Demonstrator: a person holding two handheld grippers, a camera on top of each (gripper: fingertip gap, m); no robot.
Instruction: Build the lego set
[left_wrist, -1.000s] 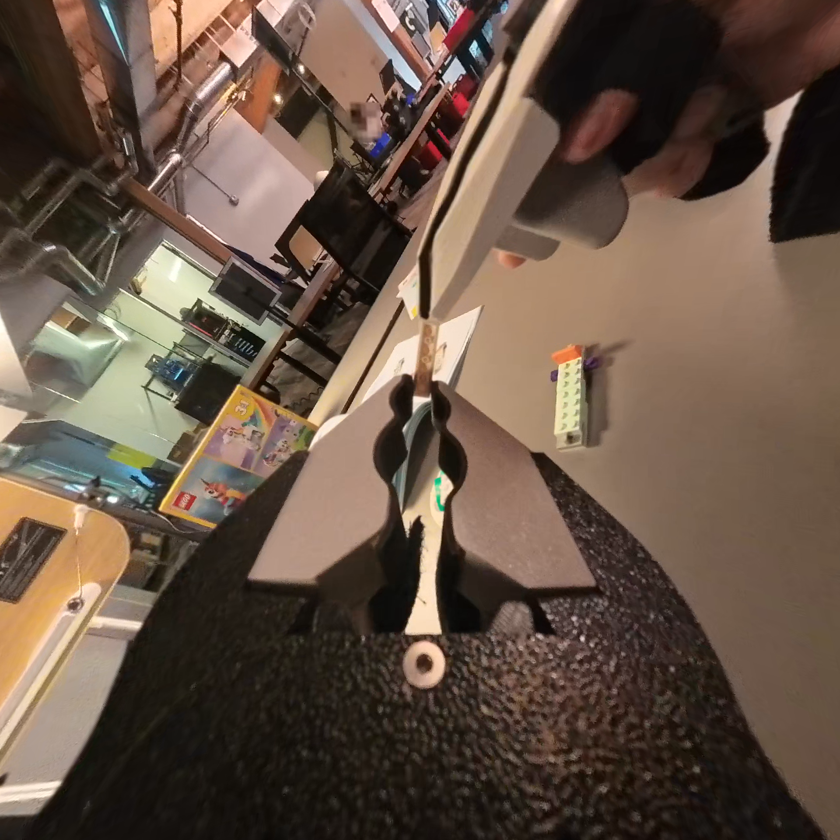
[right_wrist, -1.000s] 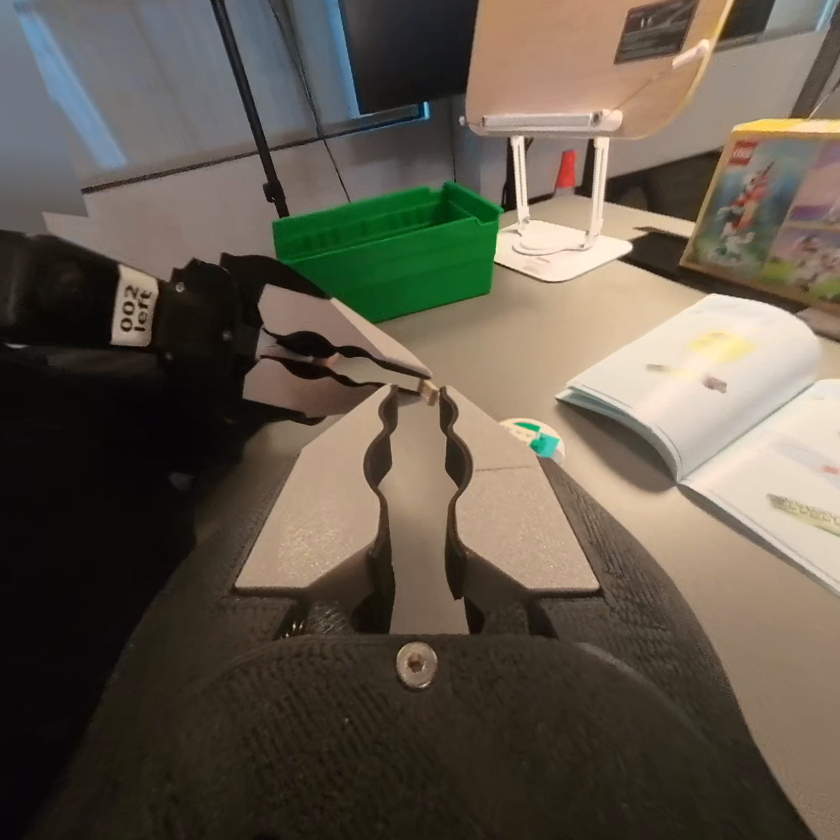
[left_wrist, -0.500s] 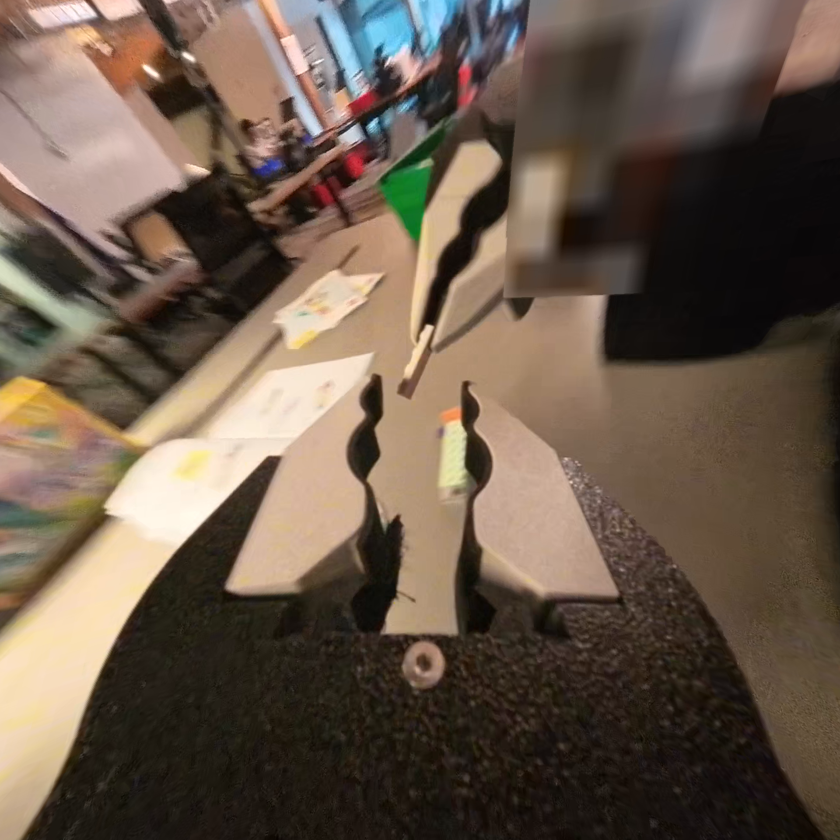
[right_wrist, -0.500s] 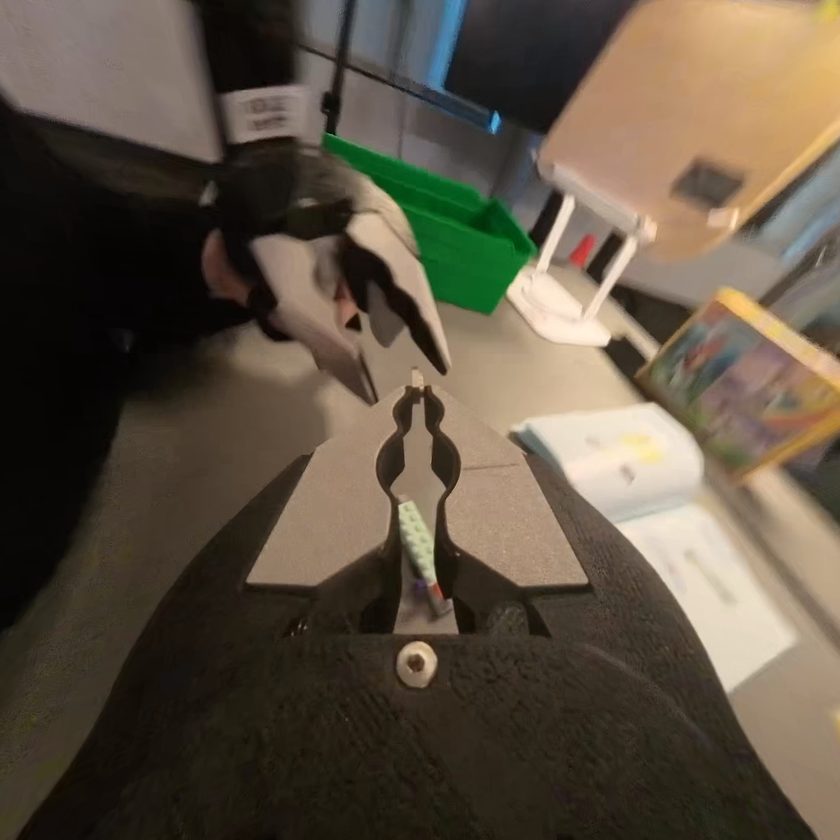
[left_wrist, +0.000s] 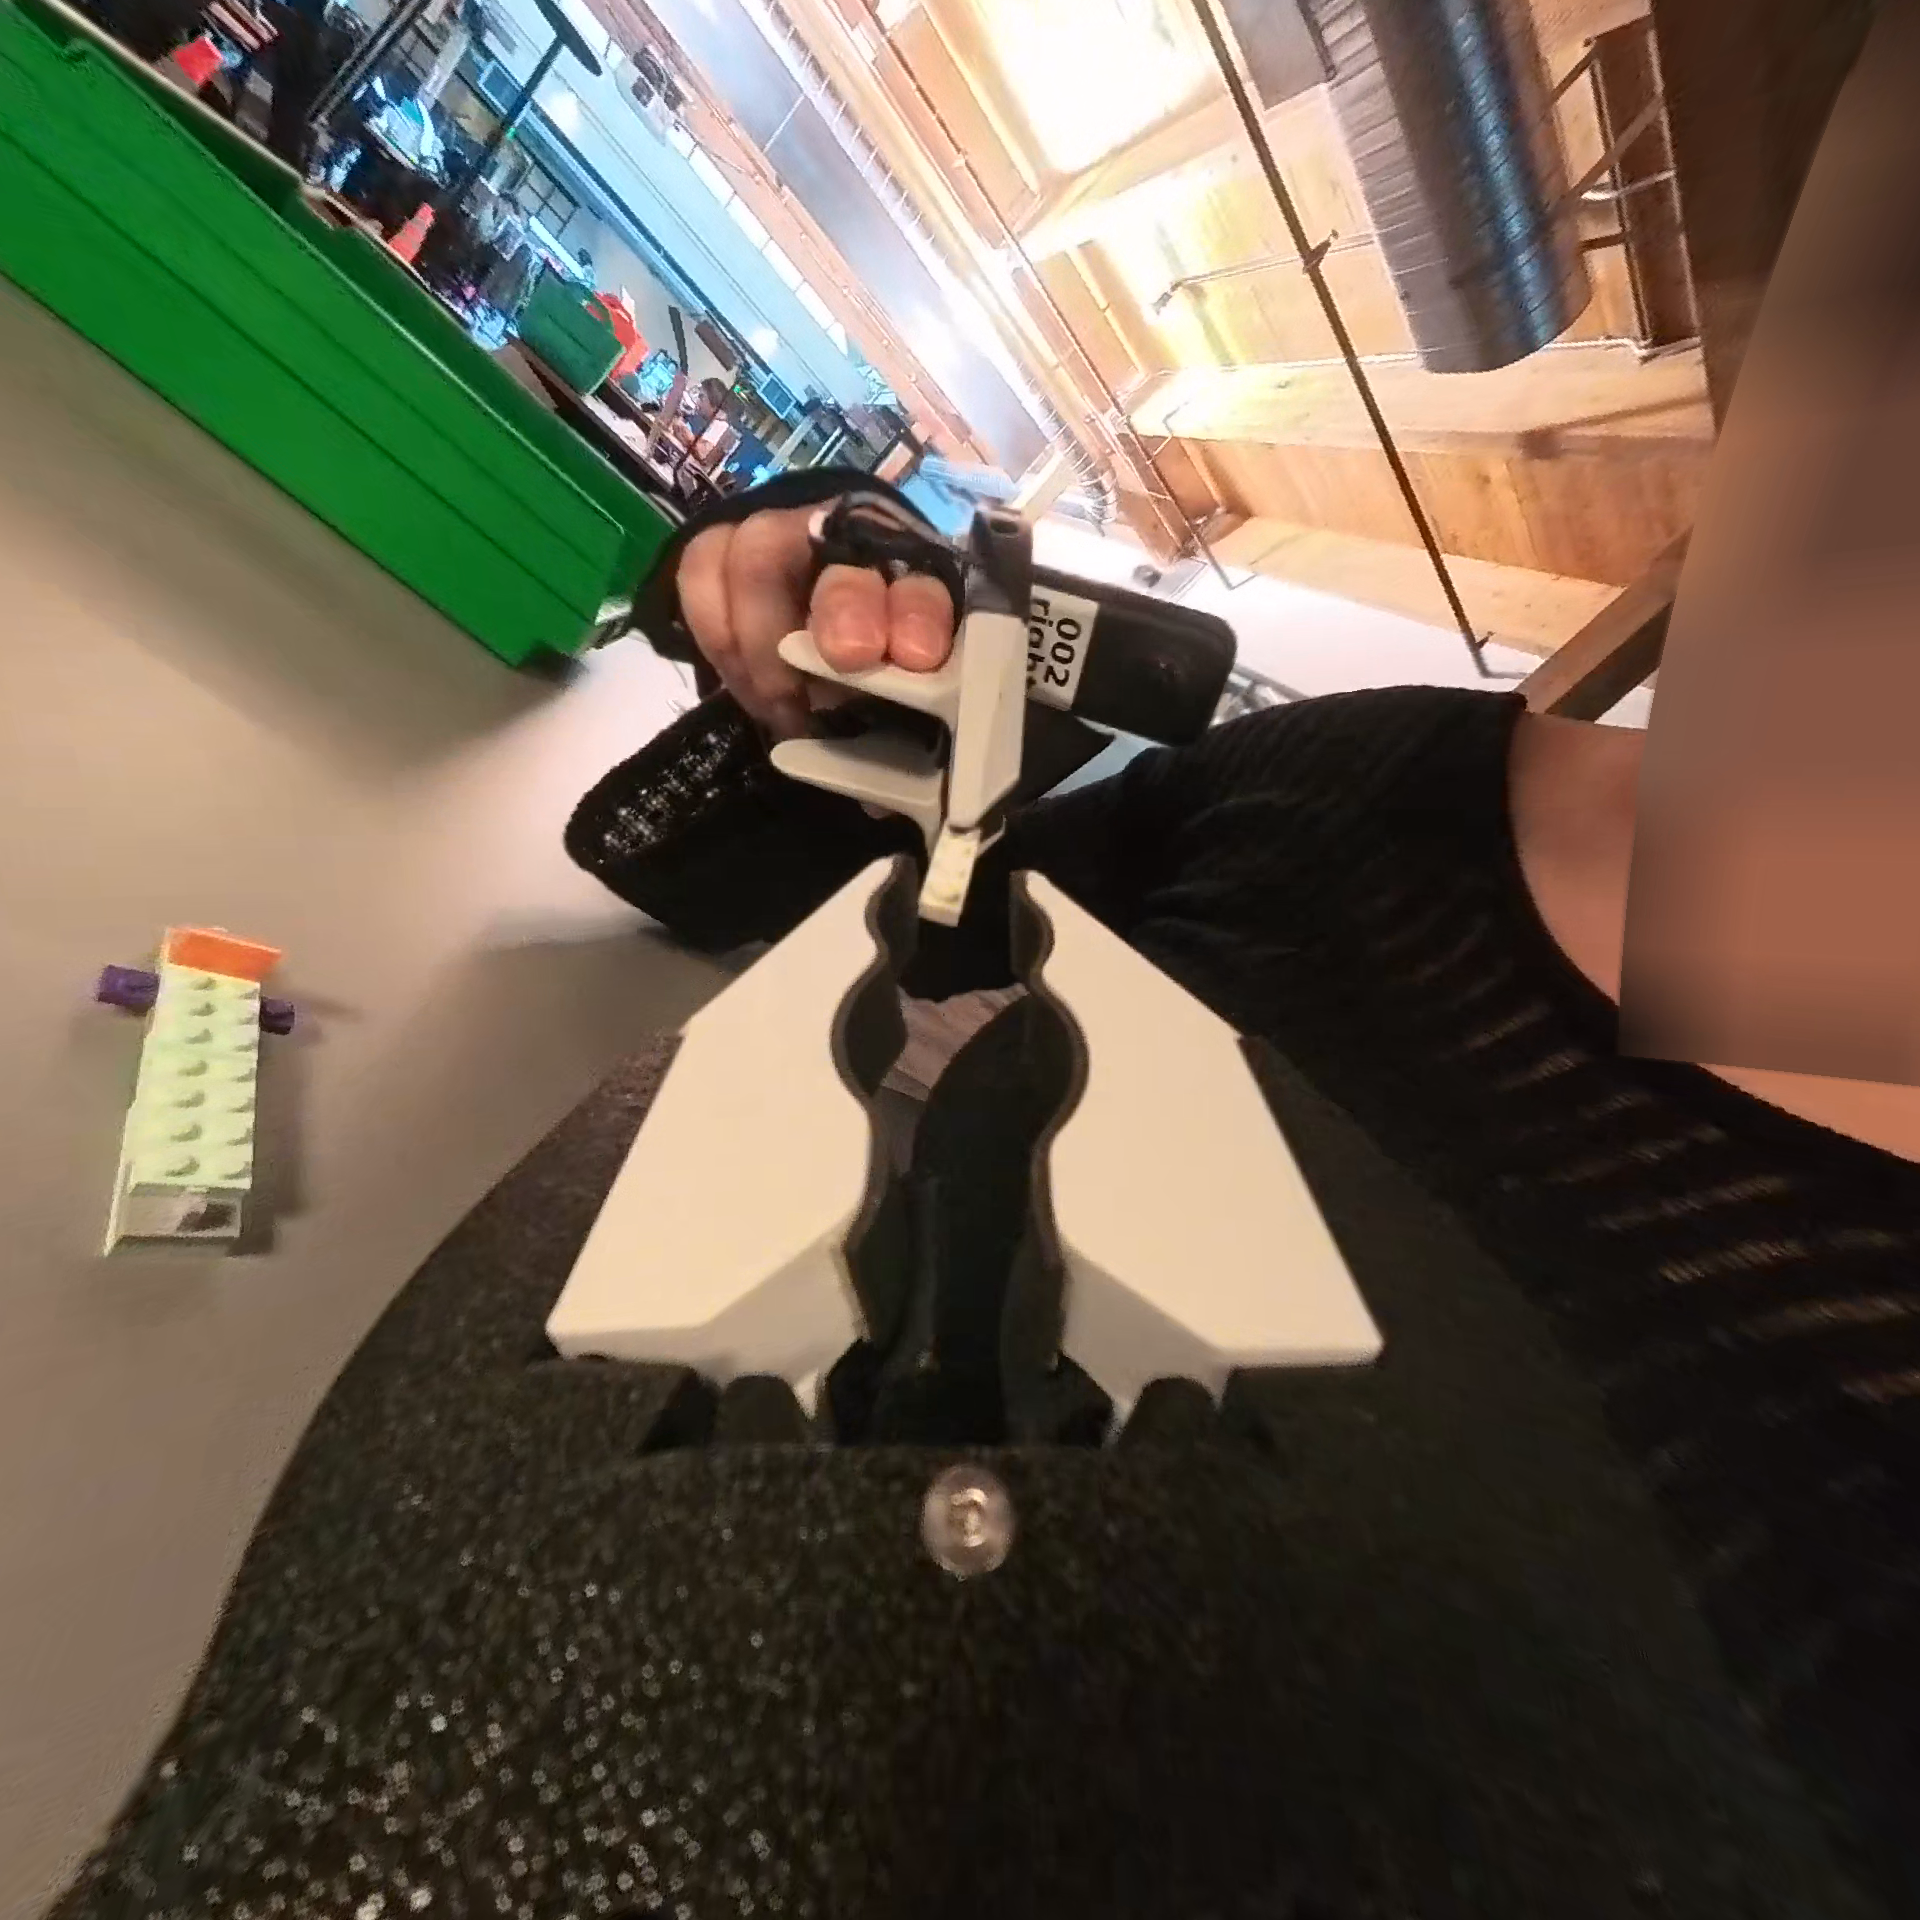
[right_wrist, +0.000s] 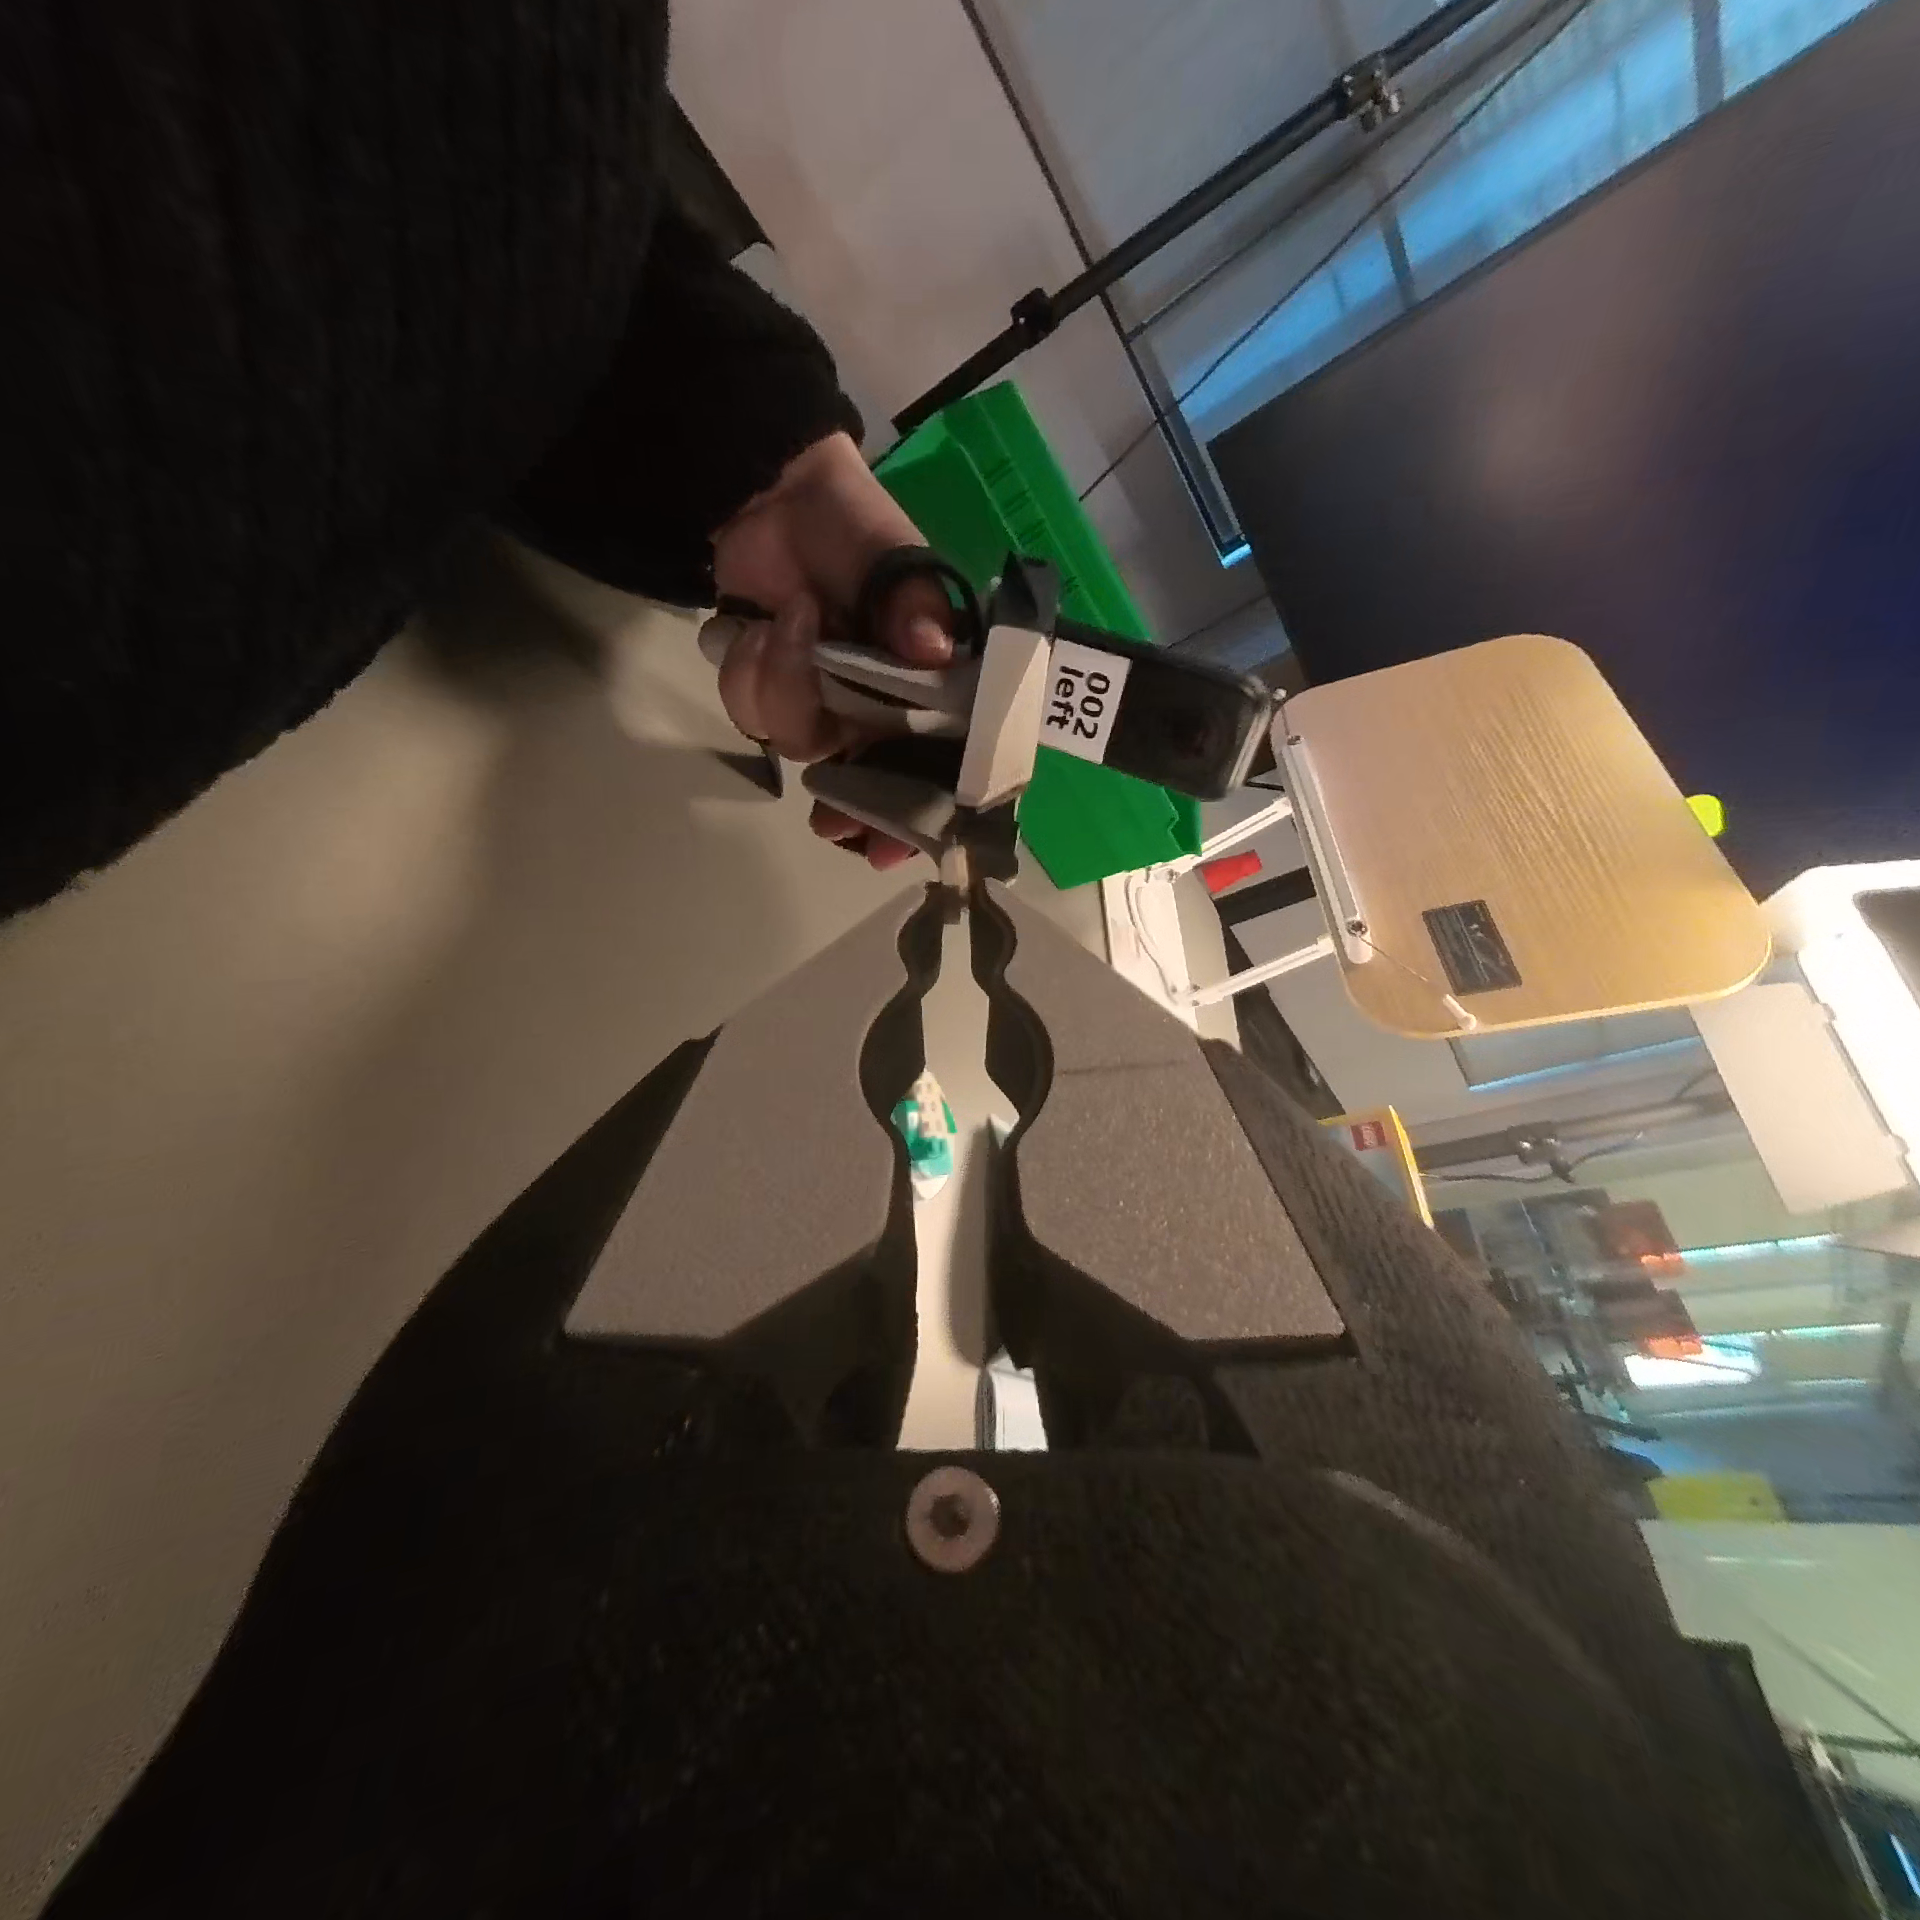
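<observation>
My right gripper (right_wrist: 961, 909) is shut on a small pale Lego plate (right_wrist: 953, 871) and holds it in the air above the table. In the left wrist view the right gripper (left_wrist: 964, 831) comes in from the far side, with the plate (left_wrist: 948, 883) sticking out of its tips. My left gripper (left_wrist: 961, 896) is open, and the plate's free end sits between its fingertips without touching them. A light-green Lego assembly (left_wrist: 192, 1091) with an orange end and purple side pieces lies on the grey table (left_wrist: 260, 779) to the left.
A green bin (left_wrist: 312, 343) stands at the table's back and also shows in the right wrist view (right_wrist: 1039, 582). A wooden stand (right_wrist: 1507, 831) and a dark monitor (right_wrist: 1558, 416) are behind. A small white dish with teal pieces (right_wrist: 925, 1127) lies on the table. The grippers are tip to tip, or close to it.
The plate passed from my left gripper to my right: the left let go and opened, the right closed on it. Both grippers have since rolled, and the left's open tips now flank the plate.
</observation>
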